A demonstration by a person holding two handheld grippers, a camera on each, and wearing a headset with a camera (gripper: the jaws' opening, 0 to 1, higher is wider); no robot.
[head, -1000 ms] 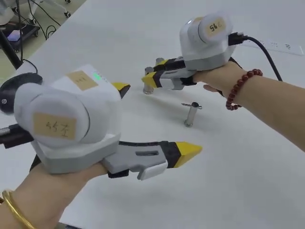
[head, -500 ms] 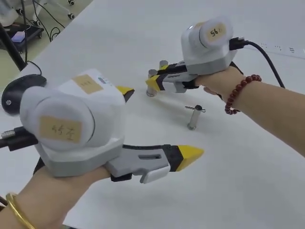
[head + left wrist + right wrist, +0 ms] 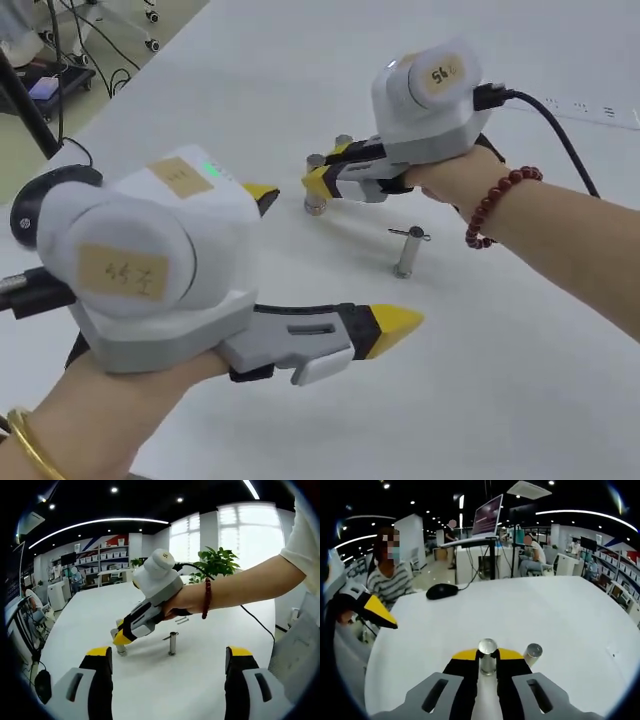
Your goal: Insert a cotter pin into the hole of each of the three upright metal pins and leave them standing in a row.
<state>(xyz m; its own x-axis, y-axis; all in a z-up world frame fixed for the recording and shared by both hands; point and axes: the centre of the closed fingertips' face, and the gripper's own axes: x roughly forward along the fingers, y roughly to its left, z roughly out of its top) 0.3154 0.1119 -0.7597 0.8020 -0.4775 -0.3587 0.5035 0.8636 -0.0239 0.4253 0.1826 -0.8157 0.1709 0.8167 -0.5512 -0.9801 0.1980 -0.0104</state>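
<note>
White table [image 3: 520, 400]: right claw [image 3: 488, 659] still clamps pin [image 3: 487, 649].

3 pins [image 3: 405, 252] on table [image 3: 500, 380]

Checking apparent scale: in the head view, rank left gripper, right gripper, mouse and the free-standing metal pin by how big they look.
1. left gripper, enlarged by nearness to the camera.
2. right gripper.
3. mouse, partly hidden.
4. metal pin.
</note>
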